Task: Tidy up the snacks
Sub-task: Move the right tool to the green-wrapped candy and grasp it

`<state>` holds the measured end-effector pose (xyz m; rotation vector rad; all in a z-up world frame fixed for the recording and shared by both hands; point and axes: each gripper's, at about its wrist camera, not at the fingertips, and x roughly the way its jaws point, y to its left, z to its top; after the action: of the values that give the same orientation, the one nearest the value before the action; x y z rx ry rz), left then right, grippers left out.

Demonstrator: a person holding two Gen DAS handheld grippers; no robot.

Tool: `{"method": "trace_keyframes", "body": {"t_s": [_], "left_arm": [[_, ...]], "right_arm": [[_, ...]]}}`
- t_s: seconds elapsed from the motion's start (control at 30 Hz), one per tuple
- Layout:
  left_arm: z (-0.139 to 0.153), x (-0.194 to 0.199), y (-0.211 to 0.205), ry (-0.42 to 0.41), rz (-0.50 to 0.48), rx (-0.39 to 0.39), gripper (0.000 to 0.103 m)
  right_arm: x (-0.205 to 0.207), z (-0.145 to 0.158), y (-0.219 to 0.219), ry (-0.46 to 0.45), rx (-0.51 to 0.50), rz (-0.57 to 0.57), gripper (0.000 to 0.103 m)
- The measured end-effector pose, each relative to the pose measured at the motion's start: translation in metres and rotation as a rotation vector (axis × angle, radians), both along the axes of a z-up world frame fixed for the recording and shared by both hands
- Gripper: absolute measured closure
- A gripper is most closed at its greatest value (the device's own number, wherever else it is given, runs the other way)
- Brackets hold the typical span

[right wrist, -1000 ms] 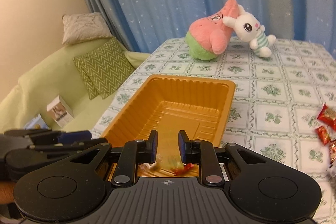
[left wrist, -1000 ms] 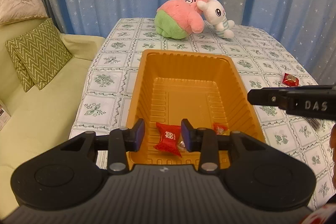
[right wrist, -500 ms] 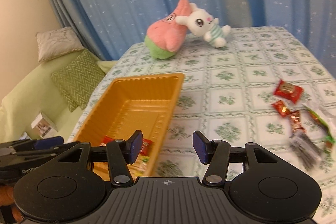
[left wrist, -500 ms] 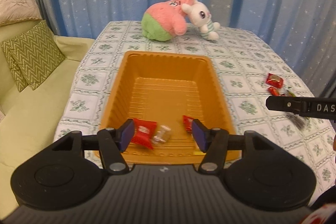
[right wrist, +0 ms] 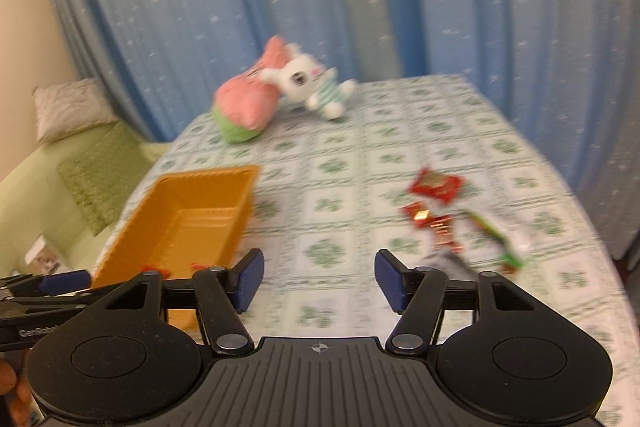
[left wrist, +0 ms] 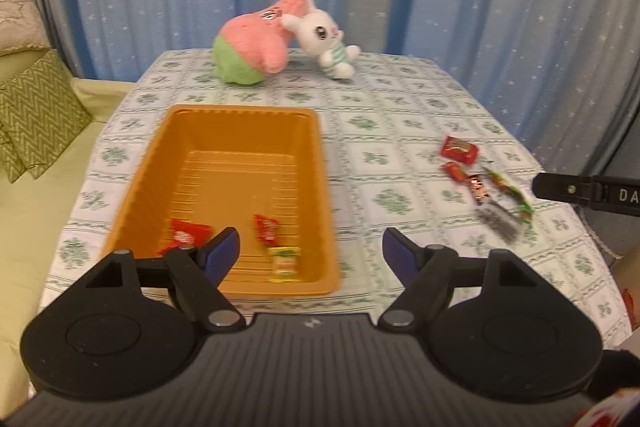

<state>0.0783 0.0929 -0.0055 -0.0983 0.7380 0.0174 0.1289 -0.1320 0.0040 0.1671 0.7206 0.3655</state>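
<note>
Here, in the left wrist view, the left gripper (left wrist: 311, 251) fills the bottom of the frame with its fingers spread wide and nothing between them. Above its left finger, at centre left, sits the orange tray (left wrist: 325, 187) on the patterned tablecloth (left wrist: 384, 131). Three snacks lie in the near end of the tray: a red packet (left wrist: 188, 233) partly hidden behind the left fingertip, a second red packet (left wrist: 266, 227), and a yellow-green packet (left wrist: 285, 263) beside it. At right of centre, well apart from the tray, a cluster of loose snacks (left wrist: 482, 187) rests on the cloth: about five, two red ones, a foil-wrapped one, a green one and a dark blurred one. The tip of the right gripper (left wrist: 588, 191) juts in from the right edge, just beside that cluster. At the top centre two plush toys touch: a pink and green one (left wrist: 252, 43) and a white rabbit (left wrist: 326, 39). A zigzag cushion (left wrist: 38, 115) lies at the left edge.

In the right wrist view, which is blurred, the right gripper (right wrist: 319, 285) is also spread wide and empty. The tray (right wrist: 240, 211) stands at lower left, red wrappers just showing inside. The snack cluster (right wrist: 452, 215) lies right of centre, ahead of the right finger. Both plush toys (right wrist: 280, 91) sit at upper centre, and the left gripper (right wrist: 44, 293) pokes in at the lower left edge.
</note>
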Motion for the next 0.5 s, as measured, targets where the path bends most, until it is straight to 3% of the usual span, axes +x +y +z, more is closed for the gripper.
{"method": "trace_keyframes", "body": {"t_s": [0.3,0.5], "left_arm": [[-0.004,0.012,-0.058,0.011,-0.084,-0.016,0.022],[-0.012,0.024,-0.092,0.025,-0.131,-0.015,0.022]], "right_arm": [[-0.013,-0.013,-0.101,0.023,-0.054,-0.183,0.034],[-0.019,-0.031,-0.144,0.051,-0.078,-0.246,0.034]]}}
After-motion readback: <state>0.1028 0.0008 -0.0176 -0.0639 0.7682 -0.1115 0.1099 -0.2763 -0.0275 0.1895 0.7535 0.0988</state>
